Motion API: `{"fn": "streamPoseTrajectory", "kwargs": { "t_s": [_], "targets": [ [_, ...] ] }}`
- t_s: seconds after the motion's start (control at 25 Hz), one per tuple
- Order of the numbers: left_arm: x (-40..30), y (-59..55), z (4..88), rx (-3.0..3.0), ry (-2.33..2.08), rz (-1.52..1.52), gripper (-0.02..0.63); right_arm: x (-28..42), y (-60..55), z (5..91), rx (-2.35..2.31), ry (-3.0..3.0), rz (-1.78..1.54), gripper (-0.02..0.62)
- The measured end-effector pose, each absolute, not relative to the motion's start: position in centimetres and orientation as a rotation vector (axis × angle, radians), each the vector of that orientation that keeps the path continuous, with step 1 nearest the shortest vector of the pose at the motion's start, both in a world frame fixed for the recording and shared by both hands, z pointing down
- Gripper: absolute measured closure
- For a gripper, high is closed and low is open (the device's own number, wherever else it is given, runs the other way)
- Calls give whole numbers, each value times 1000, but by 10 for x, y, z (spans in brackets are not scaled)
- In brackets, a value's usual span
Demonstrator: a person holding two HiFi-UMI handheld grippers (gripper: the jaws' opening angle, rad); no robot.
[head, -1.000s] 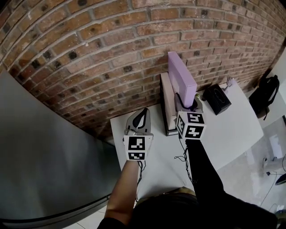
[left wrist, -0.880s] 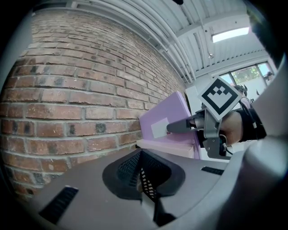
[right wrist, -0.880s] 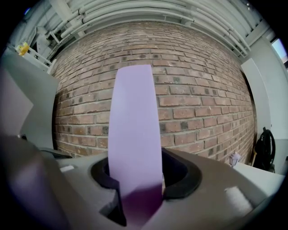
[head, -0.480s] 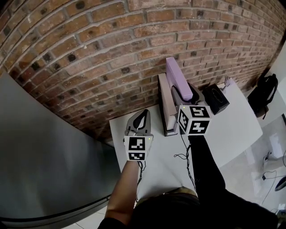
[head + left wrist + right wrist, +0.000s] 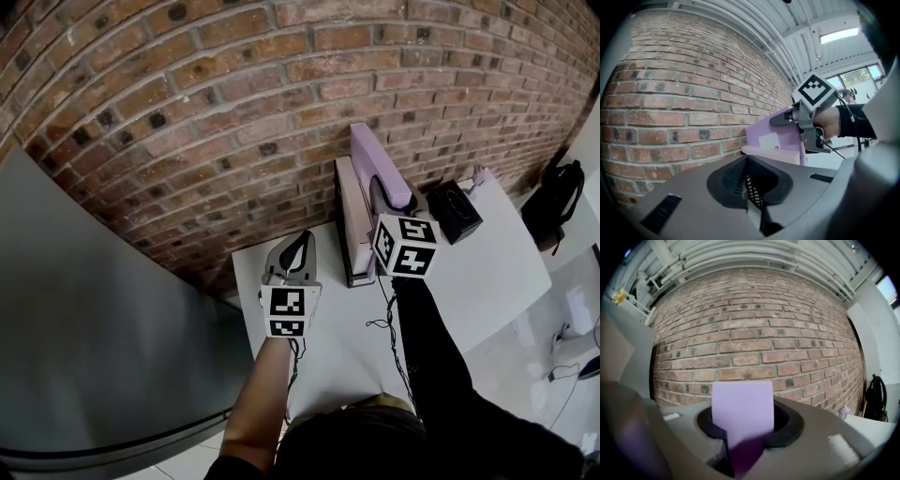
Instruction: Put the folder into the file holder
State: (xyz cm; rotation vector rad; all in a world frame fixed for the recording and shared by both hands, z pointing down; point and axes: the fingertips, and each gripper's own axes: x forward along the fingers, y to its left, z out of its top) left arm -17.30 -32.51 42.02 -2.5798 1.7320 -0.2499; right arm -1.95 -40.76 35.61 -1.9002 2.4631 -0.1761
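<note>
A purple folder (image 5: pixel 380 172) stands upright in the beige file holder (image 5: pixel 351 230) against the brick wall. My right gripper (image 5: pixel 382 202) is at the folder's near edge; its jaws are closing, with the purple folder (image 5: pixel 743 408) filling the gap between them. My left gripper (image 5: pixel 298 244) hovers over the white table to the left of the holder, shut and empty. In the left gripper view, the folder (image 5: pixel 780 140) rises behind the file holder (image 5: pixel 771 153) with the right gripper (image 5: pixel 778 120) on it.
A black box (image 5: pixel 455 208) sits on the white table (image 5: pixel 469 272) to the right of the holder. The brick wall (image 5: pixel 234 112) runs close behind. A grey panel (image 5: pixel 84 337) stands on the left, and a black backpack (image 5: pixel 555 197) lies far right.
The right gripper drew back from the folder half a second ago and has moved forward onto its near edge again. The folder sits lower in the holder. The left gripper has stayed still.
</note>
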Motion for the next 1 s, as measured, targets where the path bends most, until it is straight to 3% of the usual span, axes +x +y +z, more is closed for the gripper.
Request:
{"fn": "streamPoseTrajectory", "kwargs": {
  "t_s": [0.36,1.0],
  "targets": [
    [-179,-328,430,-2580,1752,-267,597,-16,-400,347,-1824,2351,65,445],
    [-170,-329,431,-2596,1742,-258,597,-23,-397,386,-1840,2345,4,443]
  ]
}}
